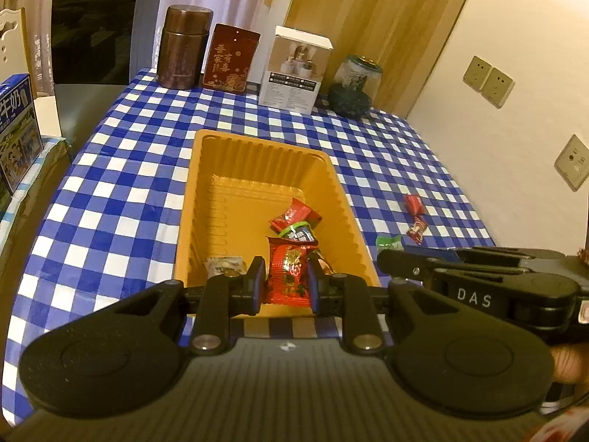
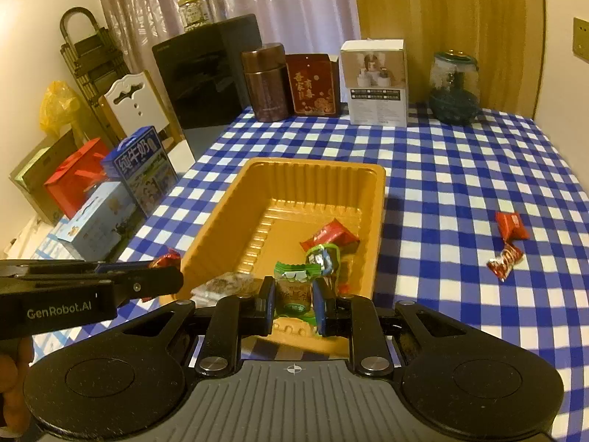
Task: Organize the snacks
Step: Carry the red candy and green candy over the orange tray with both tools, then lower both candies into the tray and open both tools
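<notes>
Over the tray: both tongs hang above the near end of the orange tray [image 1: 191,199] on the checked counter [image 1: 121,169], each carrying one snack.
Left tongs: the left tongs [image 1: 285,281] are clamped on a red packet [image 1: 288,272], which stands upright between the pads, its lower end just above the tray's near edge.
Right tongs: the right tongs [image 2: 293,304] are clamped on a green-topped packet [image 2: 294,287], also held over the near rim.
Already in tray: a red wrapped candy [image 2: 329,235], a green and dark candy [image 2: 324,256] and a pale packet [image 2: 224,283] in the near left corner.
Still loose: two red candies, one [image 2: 511,224] and another [image 2: 504,259], lie on the counter well to the right of the tray.
Step, as I judge it: both packets are about to be let go into the tray.
Risk one: the two tongs sit close side by side; a release or a swing now could knock one against the other and jolt a packet off line.
Risk two: both packets hang near the rim, so a drop from there may catch the edge and slide onto the counter.
Risk three: the tray looks light; a nudge from either tool could shift it.
</notes>
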